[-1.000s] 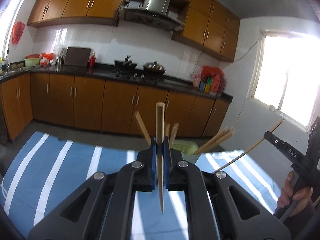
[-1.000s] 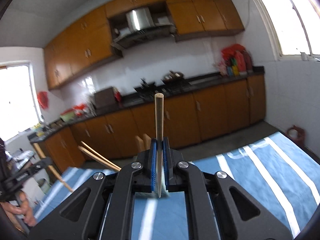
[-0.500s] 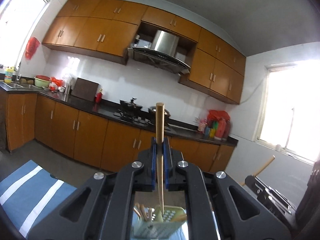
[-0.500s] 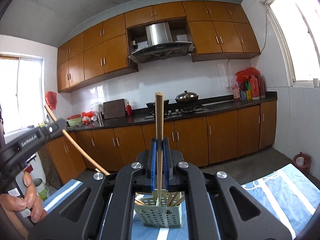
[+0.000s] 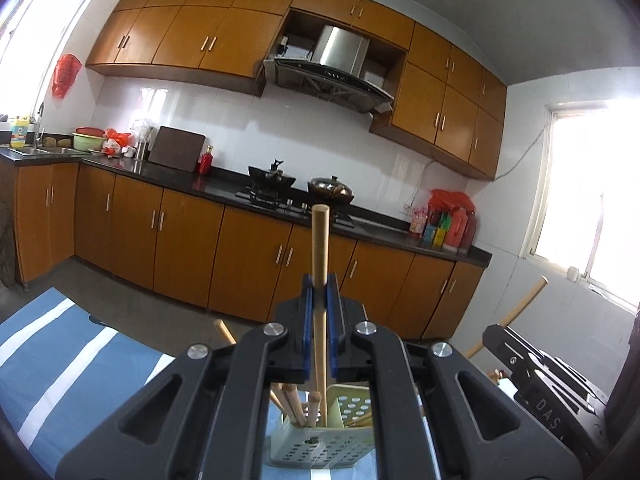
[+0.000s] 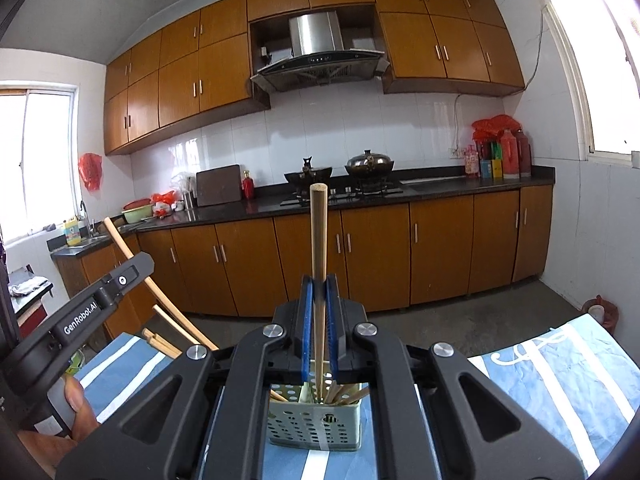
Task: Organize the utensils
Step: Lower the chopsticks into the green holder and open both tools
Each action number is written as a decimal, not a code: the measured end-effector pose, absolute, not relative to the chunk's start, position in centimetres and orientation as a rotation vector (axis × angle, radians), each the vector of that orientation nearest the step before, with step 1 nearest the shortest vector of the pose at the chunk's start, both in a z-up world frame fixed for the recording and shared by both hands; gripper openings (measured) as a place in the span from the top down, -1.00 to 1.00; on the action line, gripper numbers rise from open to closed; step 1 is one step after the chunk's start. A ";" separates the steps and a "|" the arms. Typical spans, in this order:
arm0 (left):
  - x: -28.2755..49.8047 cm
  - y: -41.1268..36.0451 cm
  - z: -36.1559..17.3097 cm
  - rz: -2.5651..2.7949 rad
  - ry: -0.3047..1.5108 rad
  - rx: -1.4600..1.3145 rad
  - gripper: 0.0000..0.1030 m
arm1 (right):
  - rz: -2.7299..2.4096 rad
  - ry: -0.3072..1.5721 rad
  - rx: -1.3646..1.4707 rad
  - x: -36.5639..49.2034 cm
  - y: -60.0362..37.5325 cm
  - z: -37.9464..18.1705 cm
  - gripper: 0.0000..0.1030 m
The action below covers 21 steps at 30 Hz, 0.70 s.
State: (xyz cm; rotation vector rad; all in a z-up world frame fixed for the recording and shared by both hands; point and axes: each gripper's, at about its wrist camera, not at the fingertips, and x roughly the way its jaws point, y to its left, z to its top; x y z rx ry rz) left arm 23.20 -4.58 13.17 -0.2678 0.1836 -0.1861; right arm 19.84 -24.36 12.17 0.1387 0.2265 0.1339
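Observation:
My left gripper (image 5: 319,300) is shut on a wooden chopstick (image 5: 320,264) held upright, its lower tip down inside the pale green perforated utensil basket (image 5: 320,446). My right gripper (image 6: 319,300) is shut on another wooden chopstick (image 6: 319,248), also upright, its tip in the same basket (image 6: 316,424). Several chopsticks lean in the basket. The right gripper shows at the right of the left wrist view (image 5: 532,372), the left gripper at the left of the right wrist view (image 6: 92,304).
The basket stands on a blue and white striped cloth (image 6: 552,368) over the table. Beyond the table's far edge is bare floor, then wooden kitchen cabinets (image 6: 436,248) and a dark counter with a stove and pots (image 6: 344,176).
Both grippers have tilted up and lowered their chopsticks, so the tips now sit inside the basket. The basket moved from ahead to below the jaws in both views.

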 end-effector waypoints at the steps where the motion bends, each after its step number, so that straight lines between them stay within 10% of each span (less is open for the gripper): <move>1: 23.3 -4.7 13.0 -0.188 0.191 -0.266 0.86 | 0.135 0.231 0.142 19.9 -24.4 12.1 0.86; 8: 23.6 -4.9 12.4 -0.201 0.230 -0.257 0.79 | 0.139 0.266 0.163 20.0 -24.3 11.7 0.84; 12: 23.1 -4.1 12.8 -0.202 0.235 -0.272 0.51 | 0.126 0.256 0.185 19.1 -25.2 12.1 0.17; 21: 18.3 0.3 14.1 -0.175 0.195 -0.282 0.03 | 0.093 0.204 0.227 14.9 -28.1 12.5 -0.09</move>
